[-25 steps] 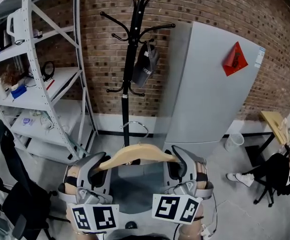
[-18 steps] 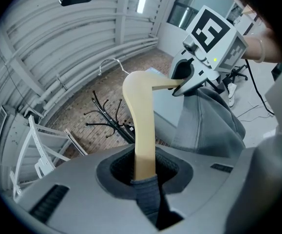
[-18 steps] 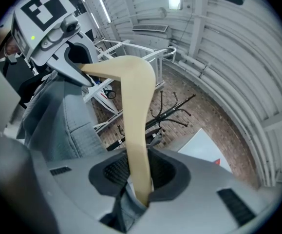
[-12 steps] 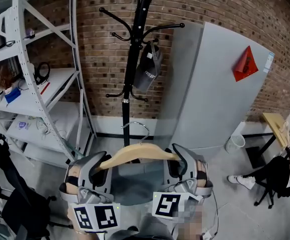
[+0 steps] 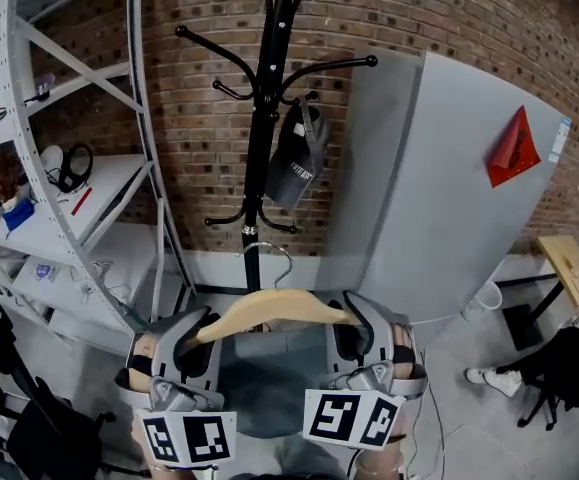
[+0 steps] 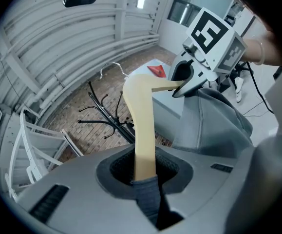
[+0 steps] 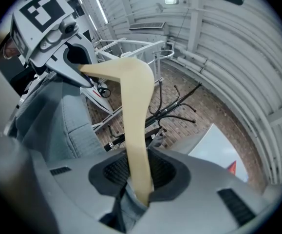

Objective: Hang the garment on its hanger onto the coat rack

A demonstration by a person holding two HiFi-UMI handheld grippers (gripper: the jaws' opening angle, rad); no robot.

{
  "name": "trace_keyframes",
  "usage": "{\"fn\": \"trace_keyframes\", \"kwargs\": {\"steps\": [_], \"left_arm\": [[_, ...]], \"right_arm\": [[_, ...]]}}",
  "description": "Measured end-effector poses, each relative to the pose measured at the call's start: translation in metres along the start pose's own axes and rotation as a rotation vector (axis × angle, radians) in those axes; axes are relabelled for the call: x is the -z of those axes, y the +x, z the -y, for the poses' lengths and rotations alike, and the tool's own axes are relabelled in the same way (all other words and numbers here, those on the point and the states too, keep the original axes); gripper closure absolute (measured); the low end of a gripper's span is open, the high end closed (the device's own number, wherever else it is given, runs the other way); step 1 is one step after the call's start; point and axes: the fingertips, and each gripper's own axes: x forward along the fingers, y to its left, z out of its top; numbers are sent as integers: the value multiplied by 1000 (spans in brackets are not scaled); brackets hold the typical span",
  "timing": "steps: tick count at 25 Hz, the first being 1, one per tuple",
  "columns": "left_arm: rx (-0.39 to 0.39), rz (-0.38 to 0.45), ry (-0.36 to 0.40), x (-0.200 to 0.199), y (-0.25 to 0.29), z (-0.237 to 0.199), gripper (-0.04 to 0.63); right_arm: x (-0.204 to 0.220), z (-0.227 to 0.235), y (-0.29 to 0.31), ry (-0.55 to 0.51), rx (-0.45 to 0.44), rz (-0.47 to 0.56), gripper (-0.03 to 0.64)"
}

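Observation:
A pale wooden hanger with a metal hook carries a grey garment that hangs below it. My left gripper is shut on the hanger's left arm, and my right gripper is shut on its right arm. In the left gripper view the wooden arm and a fold of grey cloth sit clamped in the left gripper. The right gripper view shows the same hold on the hanger by the right gripper. The black coat rack stands straight ahead, just beyond the hook.
A dark cap hangs on one lower arm of the rack. A grey cabinet with a red triangle sticker stands at the right against the brick wall. A white metal shelf unit is at the left. Black chairs sit low on both sides.
Both grippers have carried the hanger and garment toward the coat rack, which now looks nearer and larger. The hold on the hanger is unchanged.

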Motion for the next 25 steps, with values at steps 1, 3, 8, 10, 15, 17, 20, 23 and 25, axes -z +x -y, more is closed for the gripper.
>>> {"fn": "trace_keyframes", "kwargs": {"steps": [1,3,8,10,15,17,20,23,25], "left_arm": [[-2,4,2,0,9,-3,532],[-7,14,5,-2,28,-7,532],[-30,17,11,-9,74,-19,532],[-44,13,13,-10,92,-24,532],[-79,-3,14,-11,127,-33,532],[-83,-2,2,-10,140,-37,532],[-86,-17,4,-7,162,-42,532],[-96,-28,14,-3,181,-50,532],[-107,-38,23,1,195,-56,532]], "right_arm": [[1,3,9,3,2,2,527],[5,11,26,9,4,5,526],[13,34,70,17,0,24,526],[16,42,87,15,-1,38,526],[19,58,125,6,-8,78,526],[20,63,139,6,-10,92,525],[22,69,162,6,-14,106,525],[21,73,184,10,-15,118,524],[20,76,198,7,-13,122,522]]}}
